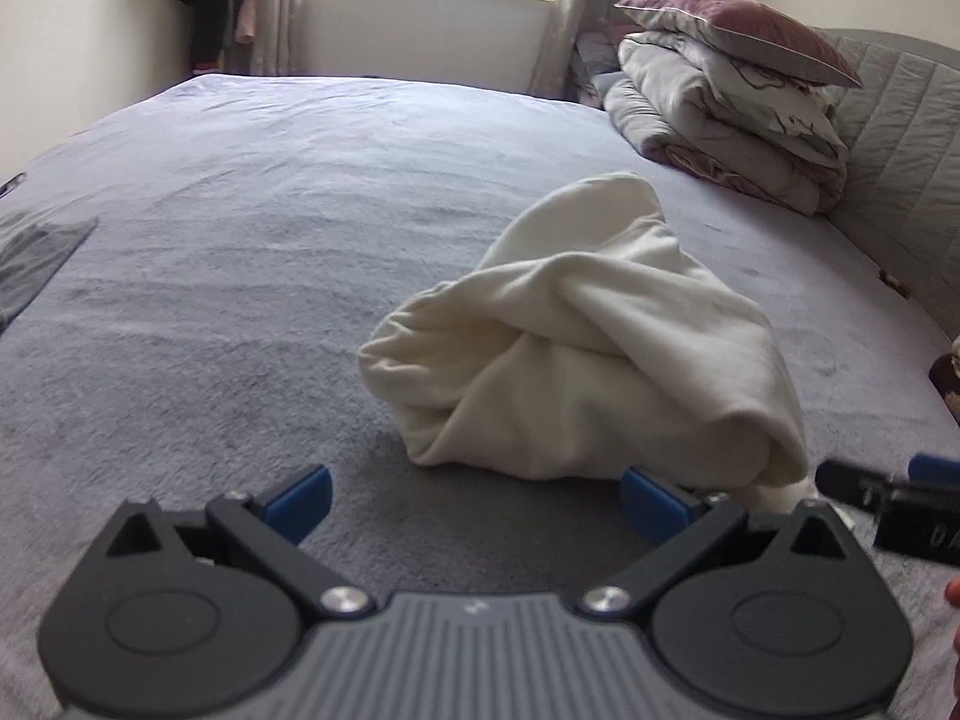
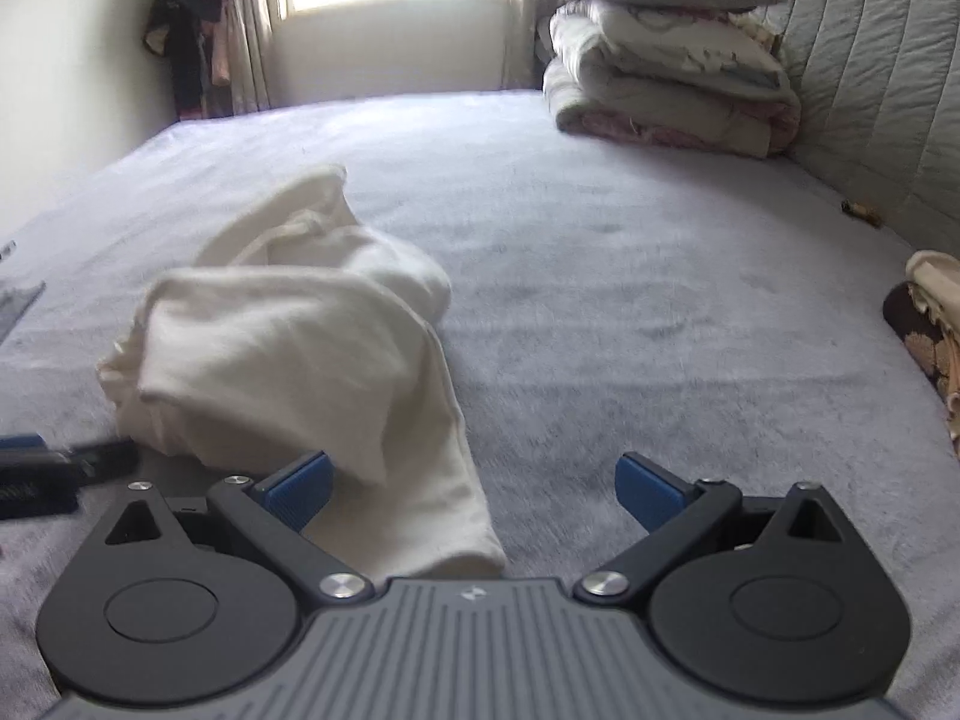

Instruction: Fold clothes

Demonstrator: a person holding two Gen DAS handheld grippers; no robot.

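Crumpled cream cotton garment heaped on grey bed. My left gripper, right gripper flank garment's near edge, fingers spread, empty.

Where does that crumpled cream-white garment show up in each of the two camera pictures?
Left wrist view: crumpled cream-white garment lies right of centre on the grey bedspread.
Right wrist view: it lies left of centre.
Shared landmark: the stack of folded quilts topped by a mauve pillow, far right.
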